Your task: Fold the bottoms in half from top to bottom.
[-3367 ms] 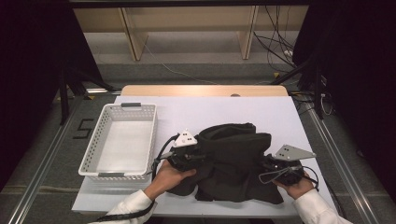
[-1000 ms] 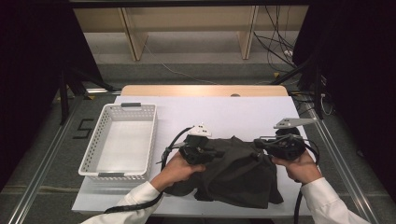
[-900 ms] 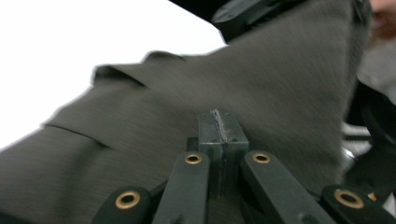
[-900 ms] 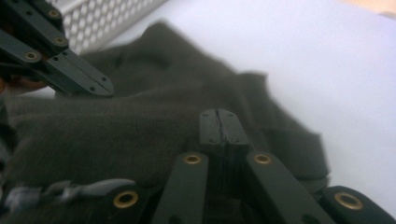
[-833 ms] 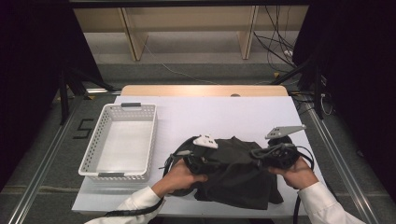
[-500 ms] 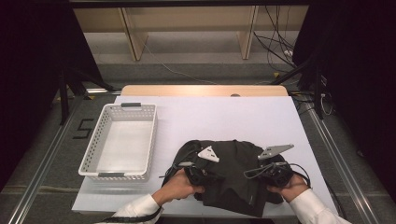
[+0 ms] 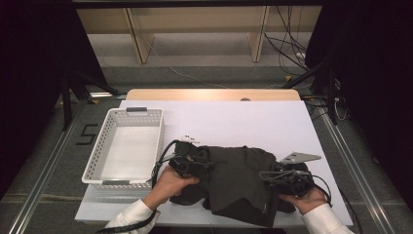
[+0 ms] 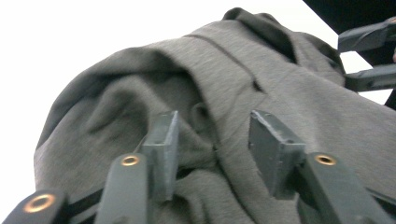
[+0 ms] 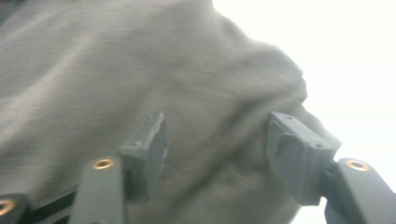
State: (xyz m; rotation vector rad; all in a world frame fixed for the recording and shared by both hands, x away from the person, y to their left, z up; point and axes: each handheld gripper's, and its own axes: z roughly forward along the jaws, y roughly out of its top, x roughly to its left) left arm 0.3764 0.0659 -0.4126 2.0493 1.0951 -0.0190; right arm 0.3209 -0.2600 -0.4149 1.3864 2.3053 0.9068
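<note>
A dark grey garment (image 7: 238, 183) lies folded in a heap on the white table (image 7: 234, 117), near its front edge. My left gripper (image 7: 192, 163) rests on the garment's left end. Its jaws have just been opening and stand apart (image 8: 212, 140), with a wrinkle of the grey cloth (image 8: 233, 70) loose between them. At the right end my right gripper (image 7: 270, 175) lies low on the cloth. Its jaws have also just been opening (image 9: 215, 140), with the cloth (image 9: 116, 60) under and between them, unpinched. Across the garment, the left gripper view shows the right gripper's fingers (image 8: 369, 77).
An empty white perforated basket (image 7: 97, 156) stands on the table's left part, close to my left hand. Bare table lies behind the garment. Beyond the far edge are wooden shelf legs (image 7: 258, 34) and cables (image 7: 292, 48) on the floor.
Both grippers came down and toward the near edge with the garment's far edge, folding it over. The shut jaws now stand apart and the cloth lies loose.
</note>
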